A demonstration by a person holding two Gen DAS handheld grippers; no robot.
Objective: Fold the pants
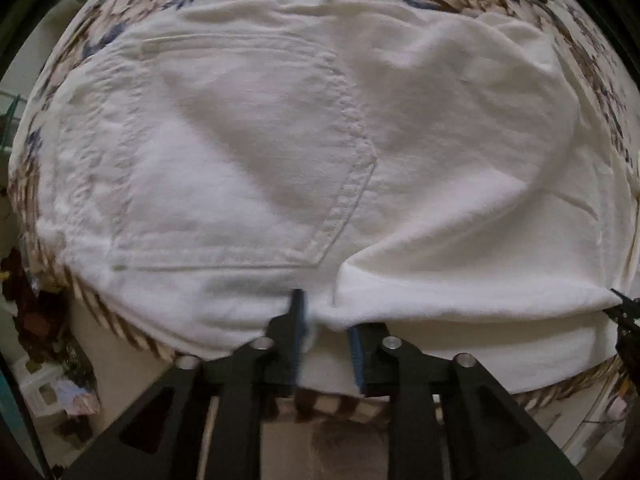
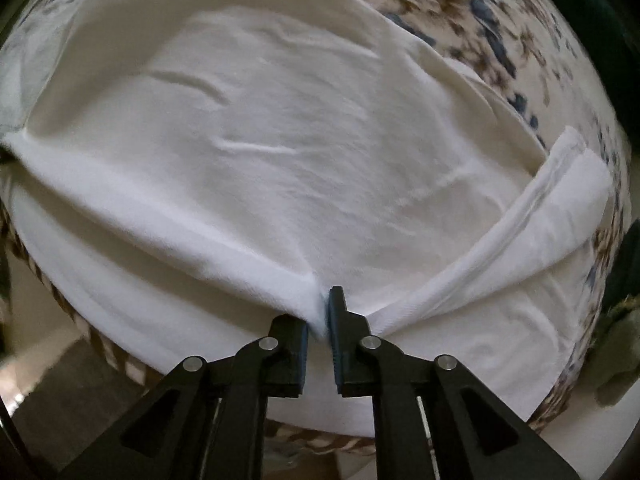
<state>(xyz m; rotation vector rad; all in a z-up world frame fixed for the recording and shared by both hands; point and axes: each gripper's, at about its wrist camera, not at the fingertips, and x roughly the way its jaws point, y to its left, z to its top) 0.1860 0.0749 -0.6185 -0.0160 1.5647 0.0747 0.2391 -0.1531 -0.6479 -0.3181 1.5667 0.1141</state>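
White pants [image 1: 280, 152] lie spread on a floral cloth [image 1: 120, 16] that covers the surface under them, filling most of both views. In the left wrist view a back pocket [image 1: 248, 160] faces up, its stitched point aimed toward 4 o'clock, and a folded layer of fabric overlaps from 3 o'clock, ending in a soft edge at 5 o'clock.

The left gripper [image 1: 326, 332] sits at 6 o'clock of its view, at the near edge of the pants. Its fingers [image 1: 297, 320] stand a little apart with a bunched ridge of white fabric between the blue pads; the cloth looks pinched, though the right pad is partly hidden by it. At 3 to 4 o'clock of that view the dark tip of the right gripper [image 1: 622, 312] touches the corner of the folded layer.

In the right wrist view the right gripper [image 2: 320, 320] is at 6 o'clock, its fingers [image 2: 338, 312] nearly together and closed on a gathered fold of the pants [image 2: 280, 140]. Creases fan out from the pinch toward 10 and 2 o'clock. A hem [image 2: 572, 160] lies folded over at 3 o'clock, with the floral cloth [image 2: 500, 20] showing beyond it at 1 to 2 o'clock.
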